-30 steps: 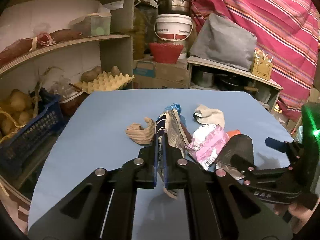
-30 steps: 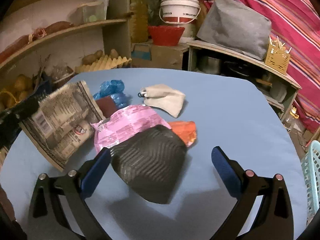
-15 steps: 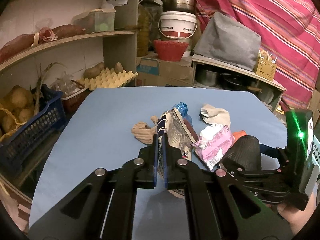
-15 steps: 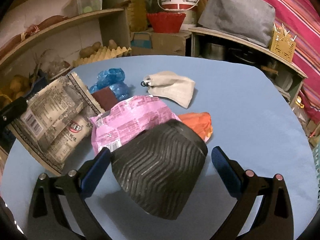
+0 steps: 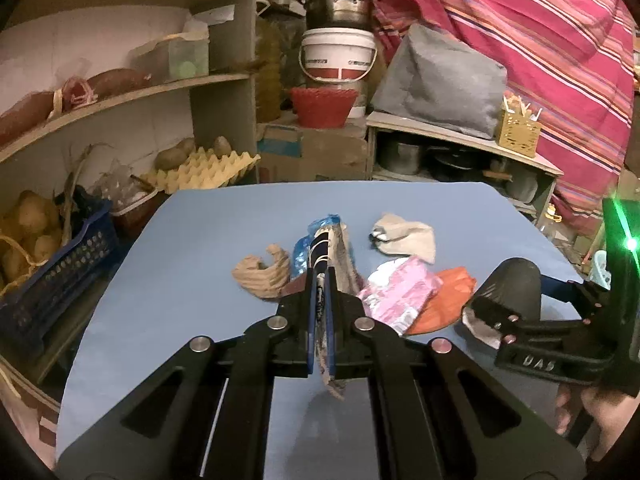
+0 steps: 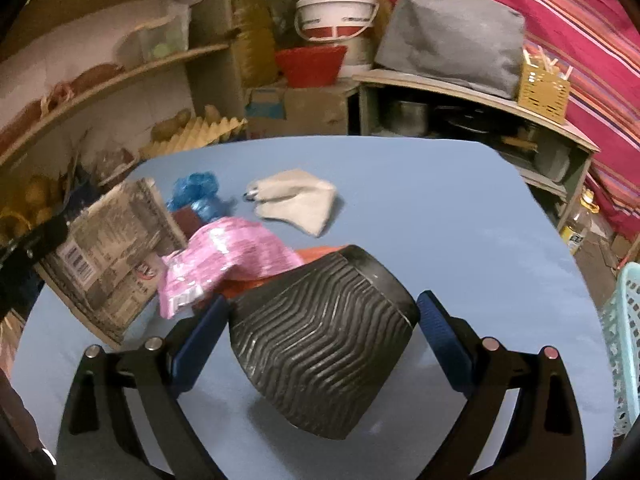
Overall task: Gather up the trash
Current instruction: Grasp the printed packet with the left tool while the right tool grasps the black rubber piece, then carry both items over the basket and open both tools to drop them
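Note:
My left gripper (image 5: 319,280) is shut on a printed grey wrapper (image 5: 340,264), held edge-on above the blue table (image 5: 180,280); the wrapper also shows in the right wrist view (image 6: 108,252). My right gripper (image 6: 320,312) is closed on a black ribbed paper cup (image 6: 320,352), lifted and tilted; the cup also shows in the left wrist view (image 5: 516,284). On the table lie a pink wrapper (image 6: 224,256), an orange wrapper (image 5: 444,300), a blue plastic bag (image 6: 196,192), a beige cloth mask (image 6: 296,200) and a brown crumpled paper (image 5: 260,272).
Shelves with potatoes, an egg tray (image 5: 200,168) and a blue crate (image 5: 52,264) stand left of the table. A white bucket (image 5: 338,56) and red bowl stand behind. A turquoise basket (image 6: 624,340) sits off the table's right edge.
My right gripper has closed in on the black cup and lifted it. My left gripper still holds the wrapper and has shifted slightly.

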`<state>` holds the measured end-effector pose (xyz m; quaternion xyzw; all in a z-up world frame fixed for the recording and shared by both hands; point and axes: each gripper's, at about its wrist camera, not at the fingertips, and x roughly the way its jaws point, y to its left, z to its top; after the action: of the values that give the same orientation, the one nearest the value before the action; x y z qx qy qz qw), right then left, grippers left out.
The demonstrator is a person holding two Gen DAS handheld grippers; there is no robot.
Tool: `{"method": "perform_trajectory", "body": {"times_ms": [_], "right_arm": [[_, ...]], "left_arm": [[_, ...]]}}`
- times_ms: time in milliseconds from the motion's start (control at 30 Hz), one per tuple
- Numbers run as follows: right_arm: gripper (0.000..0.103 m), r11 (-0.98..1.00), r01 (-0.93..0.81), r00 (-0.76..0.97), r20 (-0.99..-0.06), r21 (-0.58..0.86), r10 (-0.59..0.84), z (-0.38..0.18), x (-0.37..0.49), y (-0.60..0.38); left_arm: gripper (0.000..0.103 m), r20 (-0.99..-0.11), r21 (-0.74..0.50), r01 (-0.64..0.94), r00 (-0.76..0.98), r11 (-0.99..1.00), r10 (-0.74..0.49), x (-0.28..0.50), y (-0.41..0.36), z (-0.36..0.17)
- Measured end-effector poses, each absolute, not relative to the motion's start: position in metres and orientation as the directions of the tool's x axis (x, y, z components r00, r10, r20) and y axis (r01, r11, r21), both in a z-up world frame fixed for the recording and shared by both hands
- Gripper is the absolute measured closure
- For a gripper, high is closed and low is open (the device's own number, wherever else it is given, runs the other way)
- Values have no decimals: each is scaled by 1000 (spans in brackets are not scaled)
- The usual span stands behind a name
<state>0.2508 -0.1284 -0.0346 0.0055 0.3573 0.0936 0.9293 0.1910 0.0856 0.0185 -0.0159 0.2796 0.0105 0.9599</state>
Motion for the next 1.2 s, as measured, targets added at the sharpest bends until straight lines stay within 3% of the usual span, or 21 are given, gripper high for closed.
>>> {"method": "perform_trajectory", "body": {"times_ms": [533,1200], "right_arm": [[10,995,-8,787,-613,103,70,-3,237,-248],[10,935,331,786,-585,125,-200,13,186,-484]], "left_arm": [[101,-449,-13,117,887,993,-111,177,-13,58],[101,-453,-66,420,795,905,-402,188,-221,67]]}}
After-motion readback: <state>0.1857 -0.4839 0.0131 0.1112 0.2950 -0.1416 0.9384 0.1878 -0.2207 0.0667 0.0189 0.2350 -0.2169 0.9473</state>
